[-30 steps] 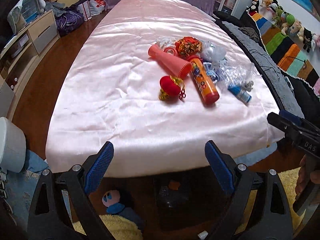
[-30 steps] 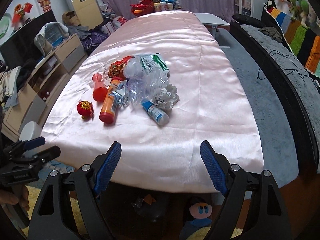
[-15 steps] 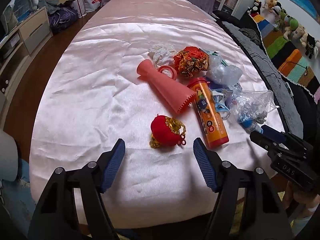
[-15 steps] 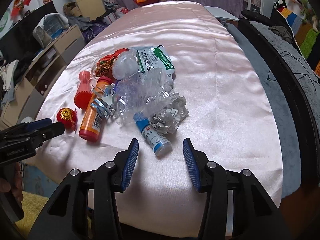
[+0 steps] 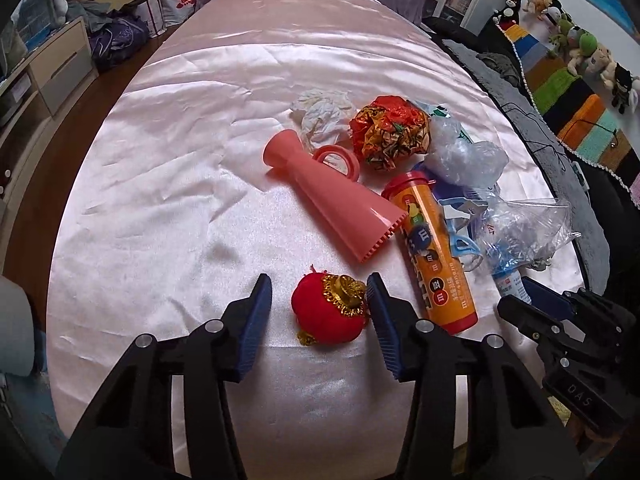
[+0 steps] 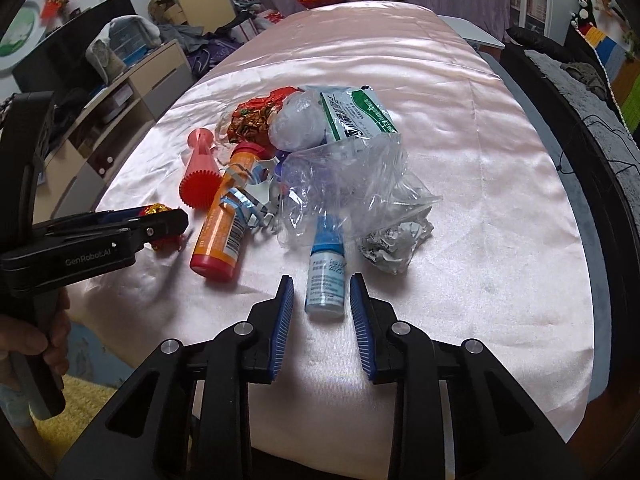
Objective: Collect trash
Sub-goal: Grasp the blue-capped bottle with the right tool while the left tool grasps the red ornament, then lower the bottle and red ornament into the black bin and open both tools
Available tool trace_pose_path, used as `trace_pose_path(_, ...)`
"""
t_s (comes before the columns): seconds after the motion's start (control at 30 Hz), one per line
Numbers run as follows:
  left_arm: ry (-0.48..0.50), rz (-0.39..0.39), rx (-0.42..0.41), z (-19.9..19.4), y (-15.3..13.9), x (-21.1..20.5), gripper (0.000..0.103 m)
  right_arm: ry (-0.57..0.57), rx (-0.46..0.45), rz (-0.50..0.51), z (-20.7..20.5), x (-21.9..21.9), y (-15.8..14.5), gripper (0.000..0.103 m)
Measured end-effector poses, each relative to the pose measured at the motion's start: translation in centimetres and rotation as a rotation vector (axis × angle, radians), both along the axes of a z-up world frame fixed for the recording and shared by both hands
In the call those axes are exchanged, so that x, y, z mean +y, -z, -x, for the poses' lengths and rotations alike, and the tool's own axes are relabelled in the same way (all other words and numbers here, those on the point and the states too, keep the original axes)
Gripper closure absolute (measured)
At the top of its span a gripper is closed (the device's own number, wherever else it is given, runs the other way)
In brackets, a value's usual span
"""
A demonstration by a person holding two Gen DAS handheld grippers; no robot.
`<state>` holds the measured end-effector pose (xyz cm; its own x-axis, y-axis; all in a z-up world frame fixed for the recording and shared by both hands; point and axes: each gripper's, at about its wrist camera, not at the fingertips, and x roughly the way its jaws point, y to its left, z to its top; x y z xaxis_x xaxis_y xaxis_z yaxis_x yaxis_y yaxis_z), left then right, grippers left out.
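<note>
Near the counter's (image 5: 152, 208) front edge, left tongs (image 5: 320, 312) closing around one red lantern ornament (image 5: 326, 314); right tongs (image 6: 322, 304) closing around one small bottle (image 6: 325, 280), neither clamped.

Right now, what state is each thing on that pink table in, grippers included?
Left gripper: closing around the red lantern ornament, left pad not touching.
Right gripper: closing around the small blue-capped bottle, gaps on both sides.
Orange candy tube: lying down, capped.
Pink cone: on its side.
Clear plastic bag: crumpled, draped over the bottle's cap.
Paper ball: crumpled.
</note>
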<state>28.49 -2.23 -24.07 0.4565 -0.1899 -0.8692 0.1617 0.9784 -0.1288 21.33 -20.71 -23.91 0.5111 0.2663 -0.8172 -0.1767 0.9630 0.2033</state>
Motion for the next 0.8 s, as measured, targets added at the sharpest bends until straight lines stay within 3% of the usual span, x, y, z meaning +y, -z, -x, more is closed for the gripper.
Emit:
trace_pose_path(0.1, 0.004, -0.009, -0.001, -0.1, -0.1, 0.0, 0.069, 0.012, -0.015, 0.027, -0.4, 0.1, 0.1, 0.081)
trace_pose_path(0.37, 0.022, -0.011, 0.010, 1.5, -0.2, 0.1, 0.069, 0.004, -0.012, 0.072, 0.7, 0.3, 0.0, 0.083)
trace_pose_path(0.8, 0.034, 0.009, -0.009, 10.5, -1.6, 0.5, 0.069, 0.005, 0.008, 0.081, 6.8, 0.9, 0.0, 0.083)
